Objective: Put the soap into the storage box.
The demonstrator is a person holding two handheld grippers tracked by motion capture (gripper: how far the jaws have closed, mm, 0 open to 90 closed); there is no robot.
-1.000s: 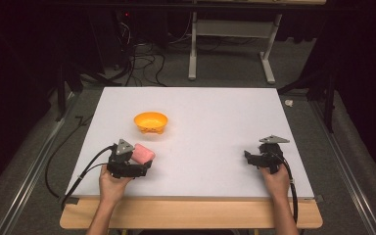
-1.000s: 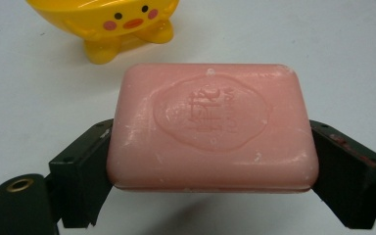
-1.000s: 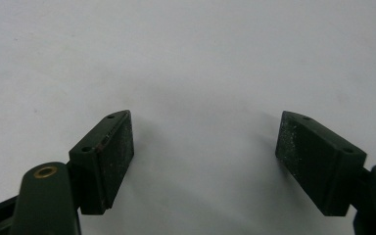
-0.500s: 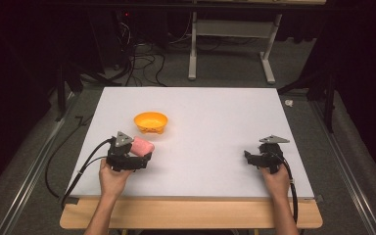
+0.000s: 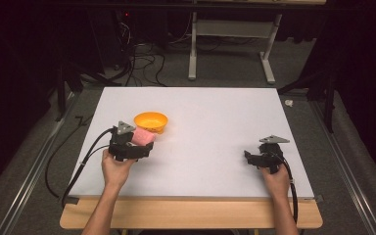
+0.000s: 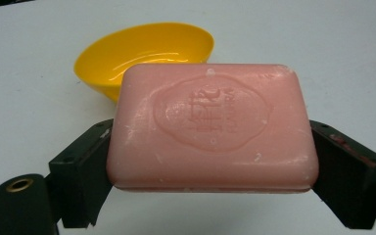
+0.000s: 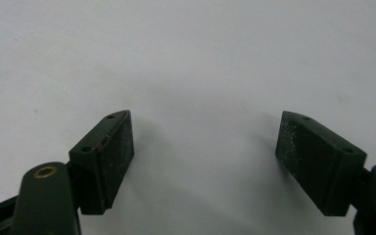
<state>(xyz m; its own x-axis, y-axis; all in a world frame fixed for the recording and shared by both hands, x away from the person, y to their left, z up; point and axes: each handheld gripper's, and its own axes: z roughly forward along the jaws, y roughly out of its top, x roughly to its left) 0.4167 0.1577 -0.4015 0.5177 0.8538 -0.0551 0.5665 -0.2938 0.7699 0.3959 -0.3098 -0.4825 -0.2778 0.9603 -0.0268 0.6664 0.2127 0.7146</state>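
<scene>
Pink soap (image 6: 210,127) sits clamped between left gripper (image 6: 210,171) fingers (image 6: 85,176).

I am seeing the pink soap bar (image 6: 210,128) lying flat and level, its broad embossed face turned up, its corners rounded and its surface showing small whitish scuffs; it is sitting clamped by its two short ends, lifted off the white table; in the high view it (image 5: 142,137) is hanging at the table's left side, just at the near edge of the yellow bowl (image 5: 151,121); the bowl (image 6: 142,54) is standing upright and glossy, shallow, holding nothing, right behind the bar.
</scene>
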